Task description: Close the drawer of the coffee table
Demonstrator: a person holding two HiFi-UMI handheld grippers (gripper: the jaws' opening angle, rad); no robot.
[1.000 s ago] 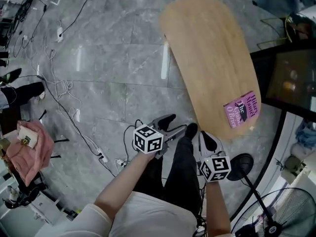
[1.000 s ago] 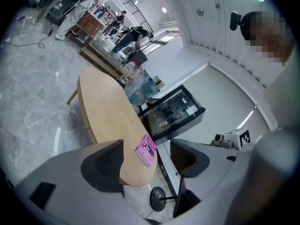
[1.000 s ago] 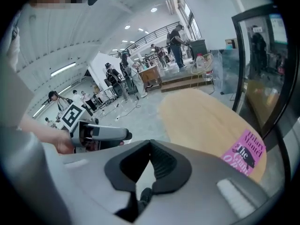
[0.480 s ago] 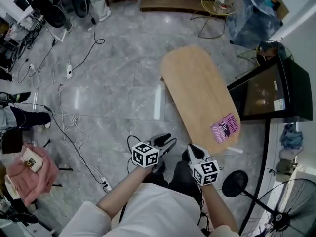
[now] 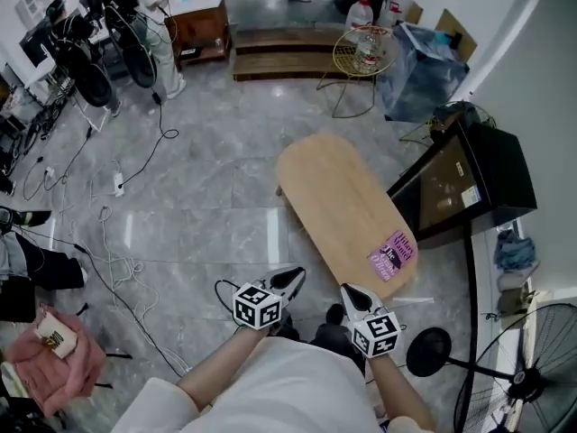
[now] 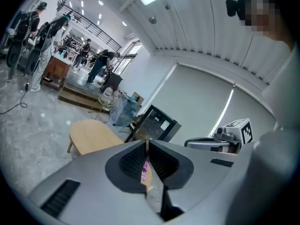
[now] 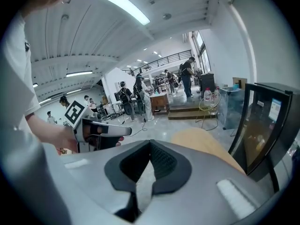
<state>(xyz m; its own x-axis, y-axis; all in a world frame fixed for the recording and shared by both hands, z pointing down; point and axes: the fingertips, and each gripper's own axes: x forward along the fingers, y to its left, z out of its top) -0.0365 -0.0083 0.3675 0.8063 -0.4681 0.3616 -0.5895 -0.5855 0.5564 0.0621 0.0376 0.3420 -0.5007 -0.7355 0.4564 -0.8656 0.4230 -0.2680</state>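
Observation:
The coffee table (image 5: 338, 210) is a long oval of light wood on the grey stone floor, with a purple book (image 5: 391, 254) at its near end. No drawer shows from above. My left gripper (image 5: 293, 278) hangs close to my body, short of the table's near end; its jaws have just been closing and now meet with nothing between them. My right gripper (image 5: 353, 294) is beside it, also shut and empty. The table (image 6: 91, 137) lies beyond the shut left gripper (image 6: 147, 142) in the left gripper view. The right gripper view has the tabletop (image 7: 201, 142) past the closed right gripper (image 7: 150, 142).
A black glass-fronted cabinet (image 5: 460, 183) stands right of the table. A floor fan (image 5: 532, 377) and a round stand base (image 5: 428, 350) sit at the lower right. Cables (image 5: 108, 242) trail over the floor at left. A wire side table (image 5: 361, 57) and steps lie beyond.
The view has pulled up and away from the floor, so the table looks smaller. Both grippers rose along with it. The left gripper's jaws went from apart to closed.

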